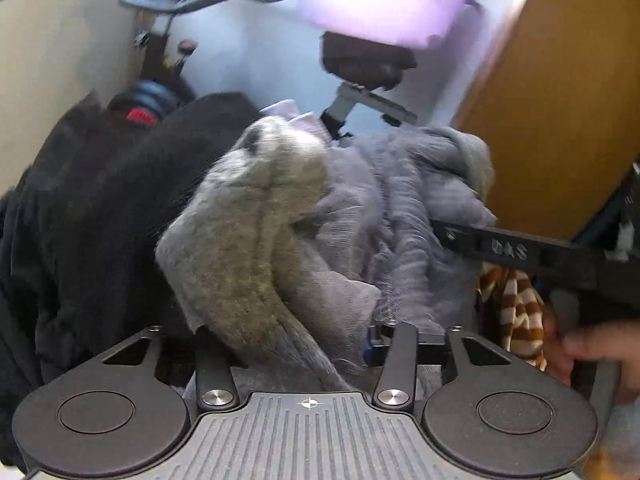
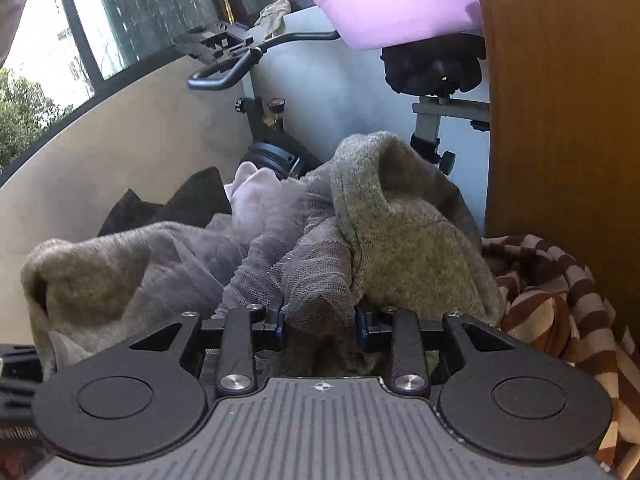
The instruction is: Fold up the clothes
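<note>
Right wrist view: we see right tool (image 2: 320, 322) with blue pads closed on fold of grey mesh fabric (image 2: 304, 264), grey knit garment (image 2: 404, 240) heaped just behind, striped brown cloth (image 2: 560, 300) at right. Left wrist view: left tool (image 1: 288, 344) buried under same knit garment (image 1: 248, 240); we cannot tell its grip. Black clothing (image 1: 100, 220) at left; pink basin (image 1: 380, 4) on exercise bike (image 1: 360, 64) behind.
</note>
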Demonstrator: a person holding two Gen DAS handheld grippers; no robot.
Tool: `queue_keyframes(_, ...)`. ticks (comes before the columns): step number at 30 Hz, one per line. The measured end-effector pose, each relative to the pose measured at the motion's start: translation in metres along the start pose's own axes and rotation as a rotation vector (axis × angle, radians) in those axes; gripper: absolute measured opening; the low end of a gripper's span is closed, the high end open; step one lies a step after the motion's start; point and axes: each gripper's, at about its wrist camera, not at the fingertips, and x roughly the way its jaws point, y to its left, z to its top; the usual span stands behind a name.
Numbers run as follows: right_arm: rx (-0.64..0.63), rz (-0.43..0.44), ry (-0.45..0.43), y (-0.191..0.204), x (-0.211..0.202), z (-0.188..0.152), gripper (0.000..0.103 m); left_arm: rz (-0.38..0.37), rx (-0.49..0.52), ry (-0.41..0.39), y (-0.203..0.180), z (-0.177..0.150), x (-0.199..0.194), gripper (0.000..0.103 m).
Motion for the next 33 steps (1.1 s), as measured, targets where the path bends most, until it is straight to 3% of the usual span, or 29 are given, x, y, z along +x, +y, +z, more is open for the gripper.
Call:
queue_keyframes(2, -0.007, -0.002, 0.005, -0.001, -0.001, -0.002, 0.037, 0.011, -0.025, 0.009, 0.003, 0.002, -0.002, 0.054)
queue_keyframes(4, -0.002, -0.009, 0.011, -0.003, 0.000, -0.001, 0.050, 0.032, -0.046, 0.004, 0.005, 0.004, -0.005, 0.065)
queue_keyframes(6, 0.000, -0.024, 0.014, -0.003, -0.004, 0.000, 0.069, 0.035, -0.065, -0.012, 0.007, 0.010, -0.010, 0.070)
queue_keyframes(8, -0.021, -0.027, -0.007, -0.002, -0.013, -0.002, 0.077, 0.033, -0.074, -0.047, 0.006, 0.016, -0.013, 0.078)
queue_keyframes(10, -0.043, -0.036, -0.018, -0.002, -0.021, -0.005, 0.086, 0.056, -0.074, -0.092, 0.008, 0.021, -0.021, 0.092)
queue_keyframes(13, -0.051, -0.051, 0.006, -0.003, -0.027, -0.011, 0.089, 0.085, -0.069, -0.124, 0.012, 0.028, -0.027, 0.094)
queue_keyframes(19, 0.027, -0.067, 0.052, -0.012, -0.031, -0.024, 0.092, 0.118, -0.021, -0.077, 0.008, 0.026, -0.022, 0.095)
queue_keyframes(22, 0.043, -0.047, 0.036, -0.016, -0.039, -0.033, 0.093, 0.103, 0.040, -0.095, 0.009, 0.020, -0.029, 0.101)
queue_keyframes(27, 0.076, 0.030, 0.060, -0.025, -0.052, -0.055, 0.093, 0.111, 0.112, -0.123, 0.028, 0.009, -0.054, 0.102)
queue_keyframes(33, 0.018, 0.071, 0.007, -0.012, -0.071, -0.066, 0.093, 0.166, 0.030, -0.116, 0.064, -0.010, -0.075, 0.102)
